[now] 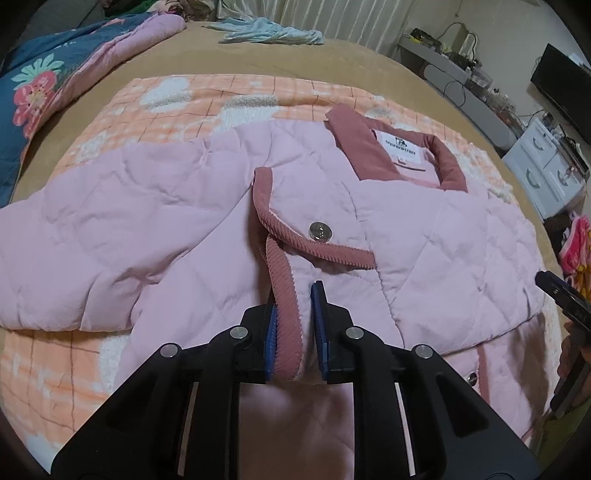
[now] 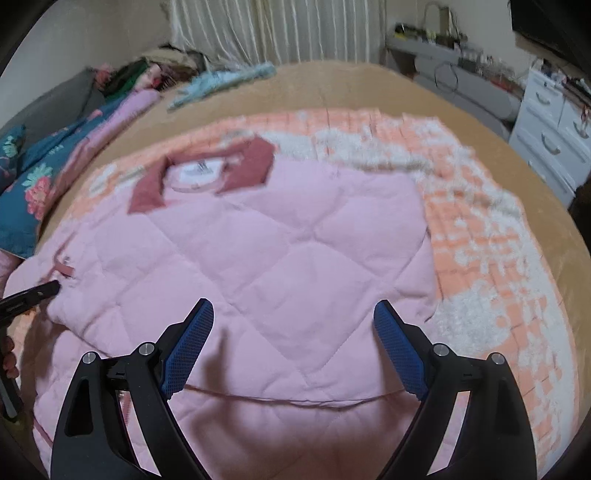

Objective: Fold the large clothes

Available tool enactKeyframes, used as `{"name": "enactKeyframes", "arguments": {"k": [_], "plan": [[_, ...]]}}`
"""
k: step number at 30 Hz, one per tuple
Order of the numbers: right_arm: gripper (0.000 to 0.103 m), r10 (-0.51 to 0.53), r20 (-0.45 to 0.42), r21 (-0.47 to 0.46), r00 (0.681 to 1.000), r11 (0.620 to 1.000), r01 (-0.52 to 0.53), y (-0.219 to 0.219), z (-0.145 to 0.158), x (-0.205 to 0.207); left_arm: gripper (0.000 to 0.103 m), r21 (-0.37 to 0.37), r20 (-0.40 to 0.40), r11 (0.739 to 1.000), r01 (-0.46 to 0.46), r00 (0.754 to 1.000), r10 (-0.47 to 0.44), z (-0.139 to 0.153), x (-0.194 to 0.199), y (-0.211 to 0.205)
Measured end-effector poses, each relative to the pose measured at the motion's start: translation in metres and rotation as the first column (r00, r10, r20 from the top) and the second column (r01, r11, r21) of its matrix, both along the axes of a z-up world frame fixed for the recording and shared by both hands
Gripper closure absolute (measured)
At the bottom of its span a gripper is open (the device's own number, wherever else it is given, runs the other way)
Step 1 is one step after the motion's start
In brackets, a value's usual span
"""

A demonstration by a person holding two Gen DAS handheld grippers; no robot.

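A pink quilted jacket (image 1: 155, 229) with a dark pink collar (image 1: 360, 147) lies spread on an orange checked blanket (image 1: 207, 107) on the bed. My left gripper (image 1: 293, 295) is shut on the jacket's ribbed dark pink front edge (image 1: 284, 295), below a metal snap button (image 1: 320, 232). In the right wrist view the jacket (image 2: 295, 251) fills the middle, blurred, collar (image 2: 255, 158) at the far side. My right gripper (image 2: 293, 314) is open and empty just above the jacket's right half. The left gripper's tip (image 2: 46, 288) shows at the left edge.
A blue floral quilt (image 1: 33, 92) lies at the far left of the bed. A light blue garment (image 1: 269, 33) lies at the far end. White drawers (image 2: 550, 136) and a cluttered grey desk (image 1: 454, 70) stand to the right. The right gripper shows at the left wrist view's right edge (image 1: 565, 299).
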State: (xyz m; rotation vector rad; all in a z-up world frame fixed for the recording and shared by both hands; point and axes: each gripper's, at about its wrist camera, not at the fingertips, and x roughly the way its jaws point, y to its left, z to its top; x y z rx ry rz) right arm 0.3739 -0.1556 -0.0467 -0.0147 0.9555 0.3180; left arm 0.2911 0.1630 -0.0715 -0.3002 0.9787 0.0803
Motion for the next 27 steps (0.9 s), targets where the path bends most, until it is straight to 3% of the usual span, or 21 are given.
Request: {"name": "enactKeyframes", "arguments": {"k": [4, 13, 16, 20, 22, 24, 27], "plan": [[0.015, -0.02, -0.088, -0.023, 0.996, 1.0, 0.018, -0.004, -0.03, 0.01, 0.09, 0.002, -0.013, 1.0, 0.009, 1.0, -0.009, -0.006, 0.0, -0.003], [0.013, -0.061, -0.073, -0.036, 0.996, 0.998, 0.058, -0.002, -0.043, 0.003, 0.081, 0.004, -0.027, 1.0, 0.008, 1.0, -0.008, -0.008, -0.005, -0.005], [0.013, -0.051, -0.054, -0.034, 0.997, 0.998, 0.049, 0.0, -0.034, -0.008, 0.065, 0.006, -0.02, 1.0, 0.013, 1.0, -0.013, -0.001, -0.013, -0.006], [0.009, -0.043, -0.025, 0.019, 0.999, 0.999, 0.044, 0.002, -0.018, -0.022, 0.034, 0.004, -0.026, 1.0, 0.014, 1.0, -0.014, 0.009, -0.025, -0.005], [0.007, -0.043, -0.015, 0.053, 0.999, 0.998, 0.044, 0.004, -0.009, -0.03, 0.025, 0.011, -0.023, 1.0, 0.007, 1.0, -0.006, 0.014, -0.03, -0.004], [0.005, -0.036, -0.004, 0.067, 0.999, 0.997, 0.037, 0.008, -0.001, -0.035, 0.009, -0.003, -0.016, 1.0, 0.001, 1.0, -0.001, 0.02, -0.038, -0.002], [0.004, -0.01, 0.013, 0.087, 1.0, 0.996, 0.009, 0.016, 0.01, -0.044, 0.009, -0.027, 0.001, 0.999, -0.018, 1.0, 0.018, 0.029, -0.05, 0.006]]}}
